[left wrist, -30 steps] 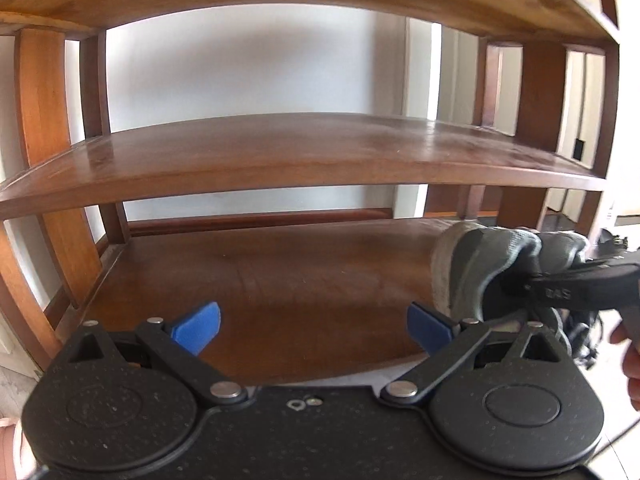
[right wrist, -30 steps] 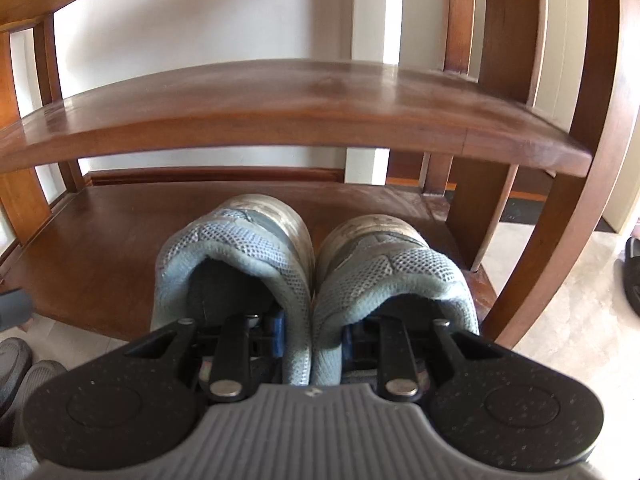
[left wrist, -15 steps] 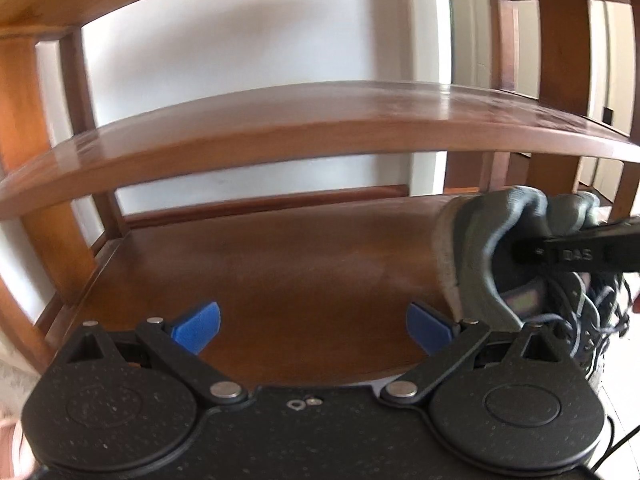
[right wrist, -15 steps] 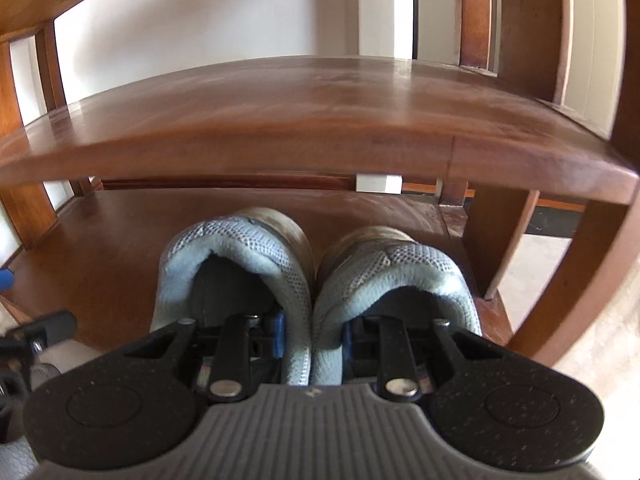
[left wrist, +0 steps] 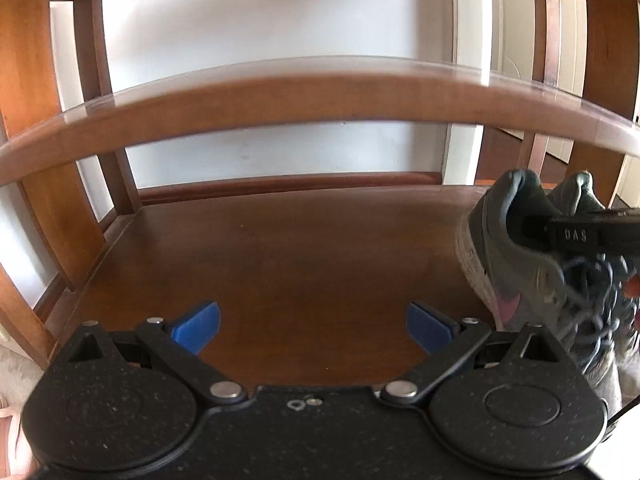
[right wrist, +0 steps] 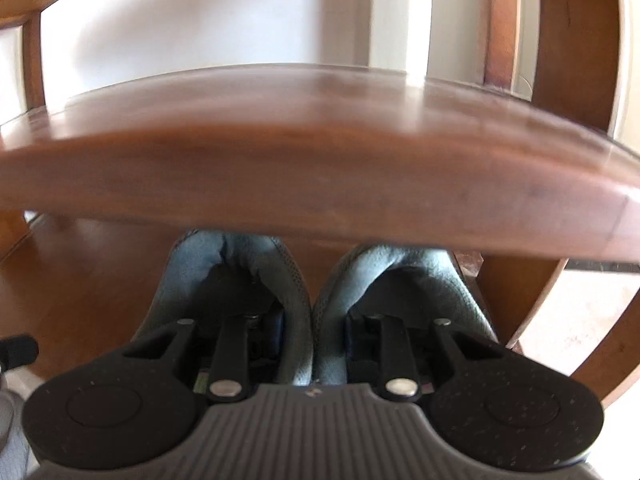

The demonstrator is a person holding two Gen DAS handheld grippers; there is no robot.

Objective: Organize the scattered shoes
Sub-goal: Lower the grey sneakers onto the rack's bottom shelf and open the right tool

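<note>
The wooden shoe rack fills both views. In the right wrist view, lower centre, the right gripper is clamped on the adjoining inner walls of the grey sneaker pair, over the bottom shelf. The left gripper, bottom centre, has its jaws apart, holding nothing.

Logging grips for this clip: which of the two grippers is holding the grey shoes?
The right gripper, pinching both grey shoes by their adjoining inner collars; the left gripper stands open and empty.
</note>
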